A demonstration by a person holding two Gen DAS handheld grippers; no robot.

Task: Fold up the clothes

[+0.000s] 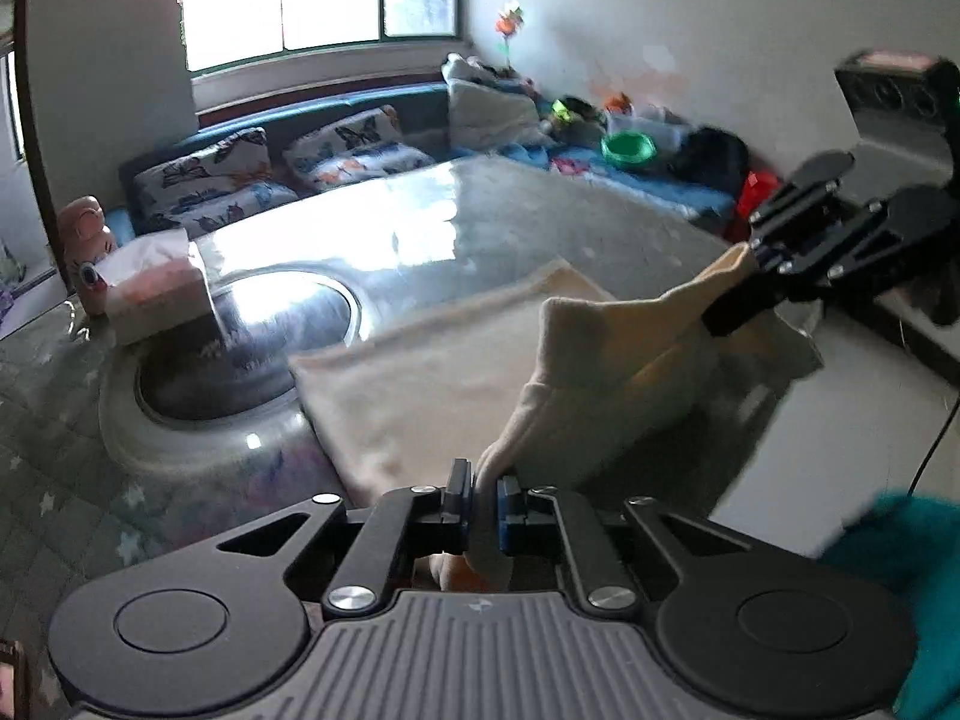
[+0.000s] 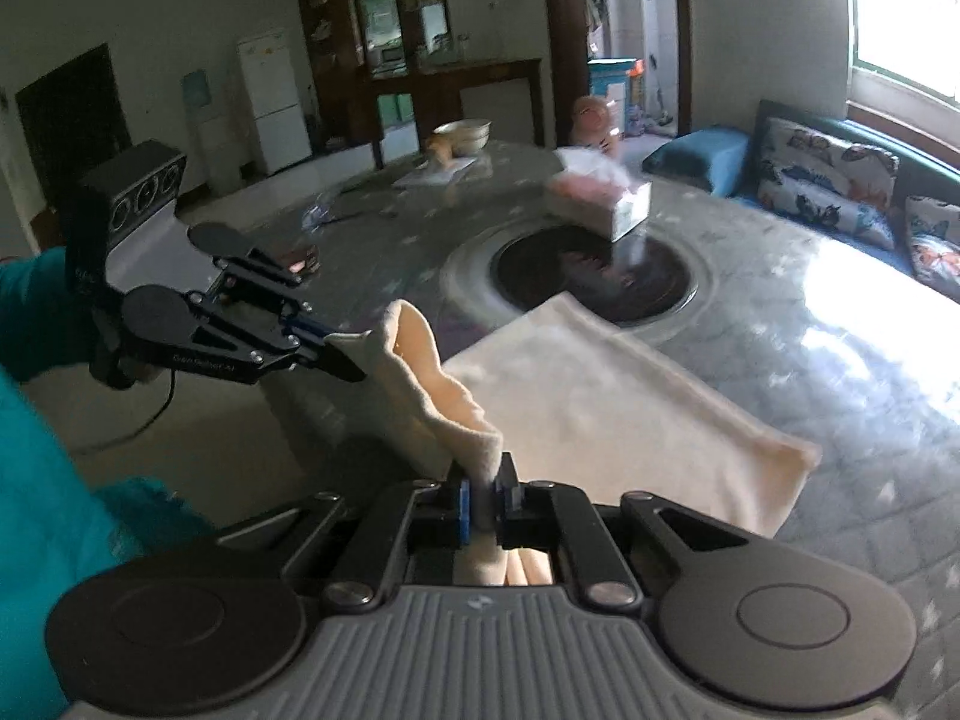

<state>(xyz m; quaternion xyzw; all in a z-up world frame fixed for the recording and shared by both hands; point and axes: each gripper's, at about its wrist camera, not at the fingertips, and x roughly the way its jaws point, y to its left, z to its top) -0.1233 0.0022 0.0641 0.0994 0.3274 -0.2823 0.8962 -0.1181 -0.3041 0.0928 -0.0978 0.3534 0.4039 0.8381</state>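
Observation:
A cream cloth (image 1: 456, 360) lies partly flat on the glass table, its near edge lifted between both grippers. My left gripper (image 1: 483, 495) is shut on one raised corner of the cloth; it also shows in the right wrist view (image 2: 345, 354) at left. My right gripper (image 2: 483, 501) is shut on the other raised corner of the cloth (image 2: 600, 396); it also shows in the left wrist view (image 1: 741, 279) at right. The lifted edge sags between them above the table's near rim.
A tissue box (image 1: 159, 294) stands by the round dark inset (image 1: 252, 348) in the table (image 1: 480, 216). A sofa with butterfly cushions (image 1: 210, 180) runs behind. Bowls (image 2: 462, 135) sit at the table's far side. The floor lies beyond the table edge.

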